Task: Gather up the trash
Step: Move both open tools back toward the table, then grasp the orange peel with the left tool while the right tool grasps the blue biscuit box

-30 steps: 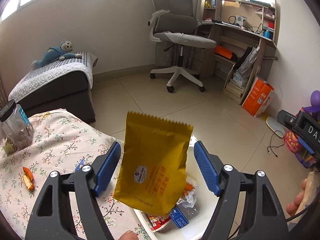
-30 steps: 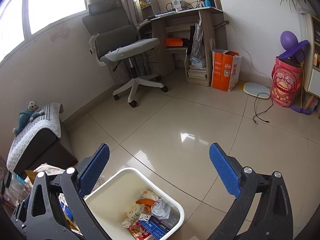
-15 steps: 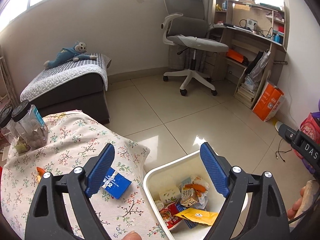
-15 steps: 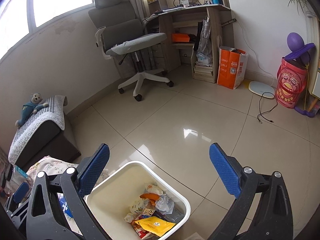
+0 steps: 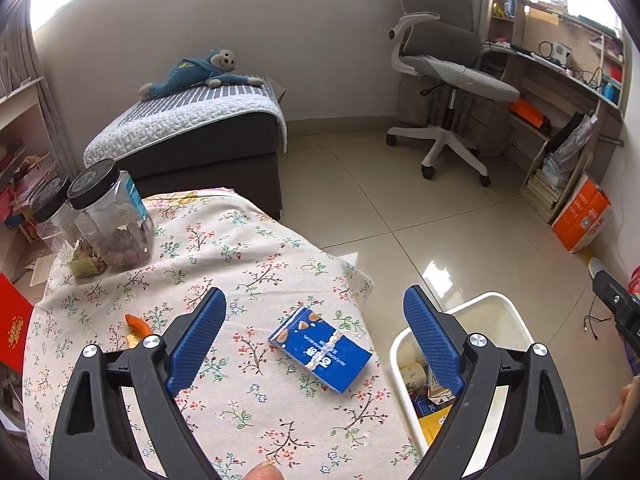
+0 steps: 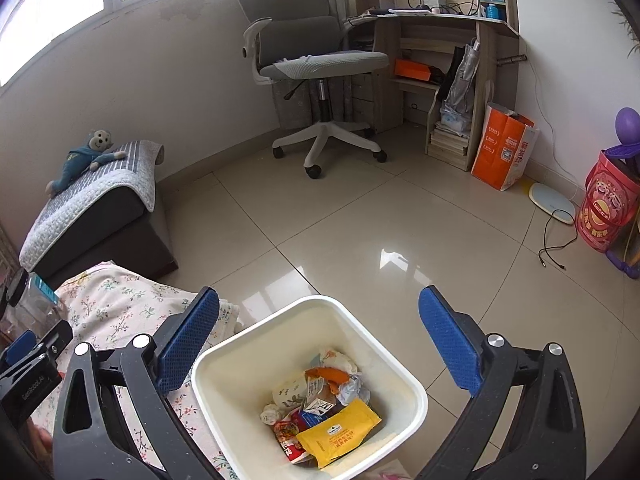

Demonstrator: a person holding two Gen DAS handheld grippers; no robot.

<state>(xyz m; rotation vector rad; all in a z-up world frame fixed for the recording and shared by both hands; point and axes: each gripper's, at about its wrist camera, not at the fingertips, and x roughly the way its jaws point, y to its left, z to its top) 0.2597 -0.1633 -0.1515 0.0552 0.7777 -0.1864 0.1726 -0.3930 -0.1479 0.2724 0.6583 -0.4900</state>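
A blue snack packet (image 5: 320,349) lies flat on the floral tablecloth (image 5: 224,248), between and just beyond my left gripper's open, empty fingers (image 5: 315,334). An orange peel scrap (image 5: 136,330) lies left of it, partly hidden by the left finger. The white trash bin (image 6: 236,356) stands on the floor at the table's right edge; it holds the yellow packet (image 6: 338,432) on top of wrappers, crumpled paper and peel. My right gripper (image 6: 319,340) is open and empty above the bin. The bin's rim also shows in the left wrist view (image 5: 496,300).
Two clear jars with black lids (image 5: 108,216) stand at the table's far left. A dark ottoman with a quilt and toy monkey (image 5: 192,136) sits beyond the table. An office chair (image 6: 316,68), desk and orange bag (image 6: 504,144) stand across the tiled floor.
The yellow packet left my left gripper and dropped into the bin. The left gripper then swung left from over the bin to over the table, toward the blue packet.
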